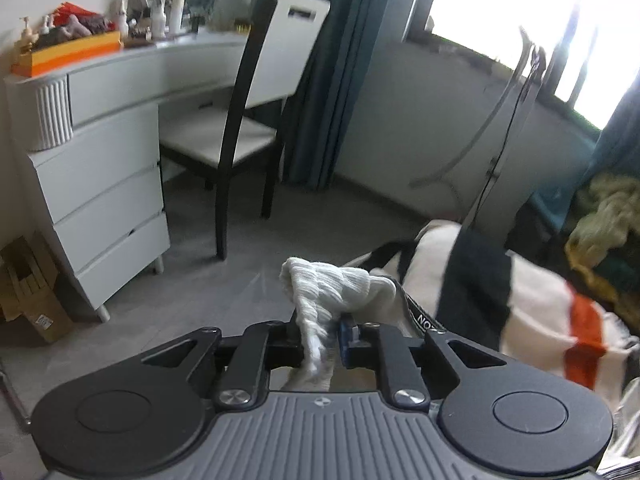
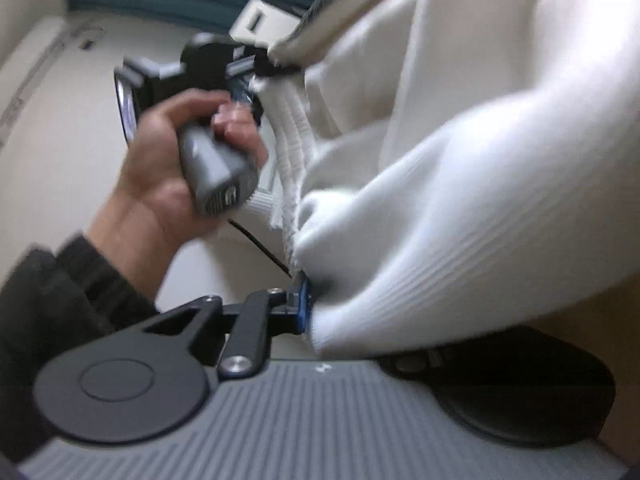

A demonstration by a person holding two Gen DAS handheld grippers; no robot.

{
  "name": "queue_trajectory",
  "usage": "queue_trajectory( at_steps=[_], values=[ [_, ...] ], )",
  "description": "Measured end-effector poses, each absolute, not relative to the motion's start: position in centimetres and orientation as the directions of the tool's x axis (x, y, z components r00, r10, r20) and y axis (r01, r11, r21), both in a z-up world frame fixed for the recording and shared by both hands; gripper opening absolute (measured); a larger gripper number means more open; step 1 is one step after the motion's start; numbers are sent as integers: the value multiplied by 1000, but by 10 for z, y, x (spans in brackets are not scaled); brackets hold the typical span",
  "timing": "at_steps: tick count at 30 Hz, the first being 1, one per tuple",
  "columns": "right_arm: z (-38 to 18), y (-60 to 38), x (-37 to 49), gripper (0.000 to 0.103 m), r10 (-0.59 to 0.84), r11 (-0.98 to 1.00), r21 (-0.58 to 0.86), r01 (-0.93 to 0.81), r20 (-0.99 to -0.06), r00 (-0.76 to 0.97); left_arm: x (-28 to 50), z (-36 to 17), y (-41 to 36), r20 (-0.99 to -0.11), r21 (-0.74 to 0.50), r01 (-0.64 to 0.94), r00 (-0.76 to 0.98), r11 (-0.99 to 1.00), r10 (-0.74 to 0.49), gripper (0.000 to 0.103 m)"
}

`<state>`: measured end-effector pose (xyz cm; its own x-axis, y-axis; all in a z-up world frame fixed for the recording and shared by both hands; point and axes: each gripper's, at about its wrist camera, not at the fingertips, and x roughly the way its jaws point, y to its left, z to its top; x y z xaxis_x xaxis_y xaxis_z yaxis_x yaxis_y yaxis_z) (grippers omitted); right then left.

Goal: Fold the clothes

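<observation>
Pinching one white ribbed knit garment (image 1: 320, 304) between them, two grippers hold it up: the left gripper (image 1: 320, 340) is clamped on a bunched edge, the right gripper (image 2: 310, 312) nipped on another fold. One hand (image 2: 160, 168) grips the left handle. Beyond lie one striped blanket (image 1: 540, 304), one dark-framed chair (image 1: 240, 128), one white dresser (image 1: 104, 184) with four drawers, and teal curtains (image 1: 320, 80).
</observation>
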<state>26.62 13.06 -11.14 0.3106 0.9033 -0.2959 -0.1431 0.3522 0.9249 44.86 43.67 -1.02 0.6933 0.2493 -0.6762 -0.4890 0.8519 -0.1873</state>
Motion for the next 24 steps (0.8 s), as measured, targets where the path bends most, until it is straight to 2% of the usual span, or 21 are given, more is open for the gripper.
queue_trajectory(
  at_steps=[2,5,6,7,8,9,10,13,19,24],
  values=[
    [-105,130,267,26,900,367,918,-151,-309,308,451,-17,438,-684,-183,-485,688,855,244,18],
    [-87,129,268,34,890,413,897,-158,-360,281,442,-16,434,-678,-161,-473,691,866,251,22],
    [-82,128,267,41,889,421,893,-157,-371,270,436,-13,430,-672,-154,-470,694,869,257,30],
    [-77,127,264,56,893,419,894,-159,-373,253,430,-11,427,-667,-147,-468,698,871,263,37],
    [-75,124,261,66,896,417,895,-157,-376,234,423,-7,423,-661,-141,-465,702,874,267,44],
    [-74,122,259,88,900,414,897,-156,-379,215,414,-2,420,-656,-139,-459,706,877,266,60],
    [-72,119,253,92,905,409,899,-154,-379,191,405,4,416,-647,-138,-453,714,881,266,70],
    [-55,107,227,92,912,403,894,-194,-375,165,371,25,401,-588,-135,-431,760,892,278,82],
    [-4,48,165,92,847,518,784,-342,-415,331,288,56,352,-530,-160,-380,812,911,245,83],
    [30,-47,111,92,742,655,611,-445,-409,531,205,80,290,-464,-177,-251,874,952,144,83]
  ],
)
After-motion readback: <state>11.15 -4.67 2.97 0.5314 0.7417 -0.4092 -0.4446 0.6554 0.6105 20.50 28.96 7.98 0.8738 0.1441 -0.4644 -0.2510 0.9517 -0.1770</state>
